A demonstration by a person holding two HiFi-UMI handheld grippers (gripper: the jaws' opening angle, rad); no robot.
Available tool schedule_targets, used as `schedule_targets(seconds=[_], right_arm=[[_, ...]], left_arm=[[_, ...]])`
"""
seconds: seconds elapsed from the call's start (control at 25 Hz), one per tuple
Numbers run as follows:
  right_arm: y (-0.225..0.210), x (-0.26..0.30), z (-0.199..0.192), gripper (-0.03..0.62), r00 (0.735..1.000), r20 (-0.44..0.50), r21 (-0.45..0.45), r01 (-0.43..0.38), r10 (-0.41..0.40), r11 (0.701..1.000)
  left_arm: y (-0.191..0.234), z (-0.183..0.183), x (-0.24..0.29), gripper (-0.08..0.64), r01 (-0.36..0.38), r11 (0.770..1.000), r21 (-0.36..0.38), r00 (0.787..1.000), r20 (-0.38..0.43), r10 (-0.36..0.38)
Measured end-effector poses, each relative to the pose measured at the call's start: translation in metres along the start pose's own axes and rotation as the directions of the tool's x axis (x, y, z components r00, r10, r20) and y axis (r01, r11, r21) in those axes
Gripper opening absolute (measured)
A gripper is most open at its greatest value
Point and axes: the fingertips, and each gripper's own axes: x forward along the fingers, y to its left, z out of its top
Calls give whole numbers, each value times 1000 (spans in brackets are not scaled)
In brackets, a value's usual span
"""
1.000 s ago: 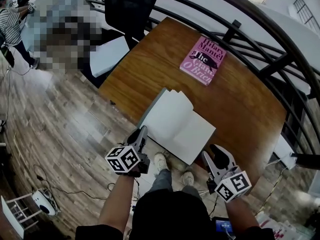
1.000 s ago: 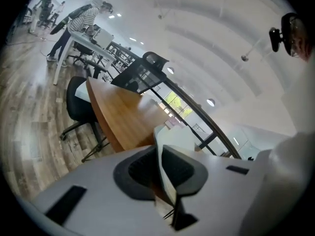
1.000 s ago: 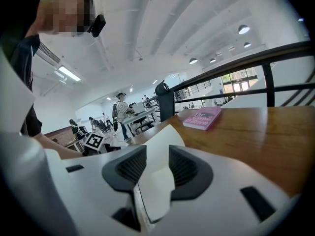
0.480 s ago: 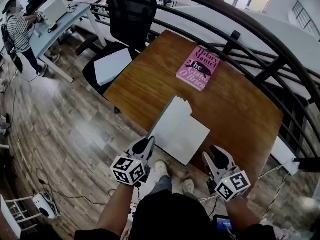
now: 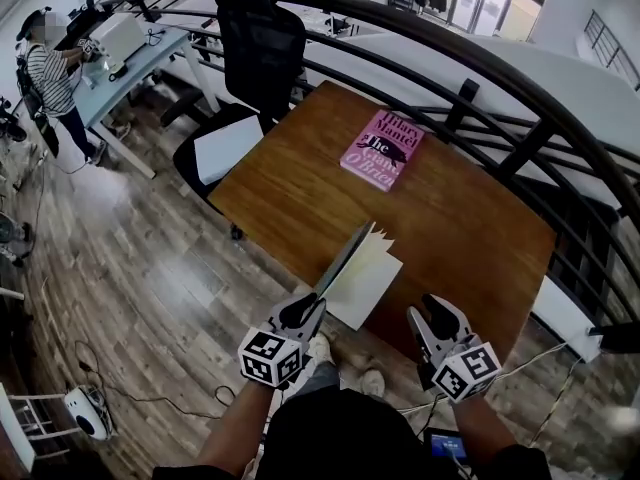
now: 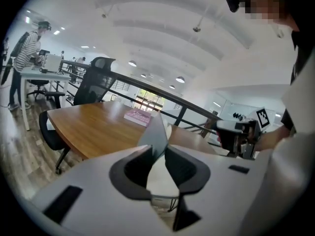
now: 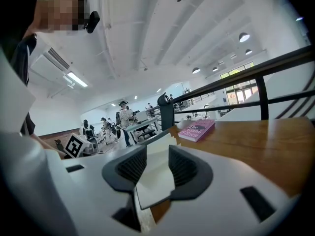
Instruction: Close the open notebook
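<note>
- Holding my left gripper (image 5: 312, 303) at the near edge of the table (image 5: 470, 218), I point it at the near left corner of the notebook (image 5: 368, 276).
- The notebook lies on the wood close to the table's near edge, between my two tools and nearer the left one.
- Its grey cover (image 5: 348, 258) stands lifted on its left side, tilted steeply over the white pages, with a few loose page edges fanned beneath it.
- My left jaws have just been opening. They stand a little apart, and the cover's near edge rises up between them.
- In the left gripper view the cover leans toward the left pad, and a gap with white paper behind it shows beside the right pad, so I am not clamping it.
- My right gripper (image 5: 432, 308) hovers to the right of the notebook, just off the table's near edge and not touching the notebook.
- Its jaws stand apart on nothing. The right gripper view shows the white page only beyond the gap.
- A pink book (image 5: 381, 150) lies flat toward the far side of the table, well apart from the notebook.
- An office chair (image 5: 262, 38) stands at the far left corner of the table, with a white sheet (image 5: 226, 146) on its seat.
- A dark railing (image 5: 520, 78) curves round the table's far and right sides.
- A person (image 5: 55, 73) stands at a desk at the far left, across the wooden floor (image 5: 130, 268).
</note>
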Motion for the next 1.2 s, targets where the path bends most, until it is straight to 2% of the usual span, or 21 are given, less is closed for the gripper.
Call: schedule_targets(seconds=[0.12, 0.28, 0.48, 0.64, 0.8, 0.96, 1.08, 1.2], right_arm=[[-6, -7, 8, 137, 1000, 11, -4, -2, 2, 1000], [-11, -21, 17, 137, 999, 32, -24, -25, 25, 999], [-15, -43, 28, 135, 997, 50, -62, -62, 65, 996], [-12, -63, 36, 126, 992, 68, -105, -103, 110, 989], [-11, -84, 39, 116, 985, 80, -137, -139, 150, 981], [-7, -100, 39, 101, 978, 89, -165, -175, 191, 971], [-6, -108, 37, 75, 975, 87, -182, -185, 203, 966], [-5, -114, 36, 41, 974, 91, -190, -186, 206, 964]], left_arm=[[-26, -9, 0, 106, 38, 998, 42, 999, -36, -37], [-52, -12, -4, 117, 51, 997, 58, 998, -27, -50], [-70, -3, -10, 116, -10, 997, 72, 999, 40, 7], [-82, 9, -24, 98, -83, 992, 92, 991, 111, 73], [-95, 22, -43, 49, -189, 976, 110, 967, 195, 166], [-104, 33, -71, 24, -292, 951, 96, 926, 279, 256], [-111, 41, -92, 20, -342, 936, 79, 896, 329, 300], [-121, 45, -109, 20, -370, 925, 90, 878, 359, 317]])
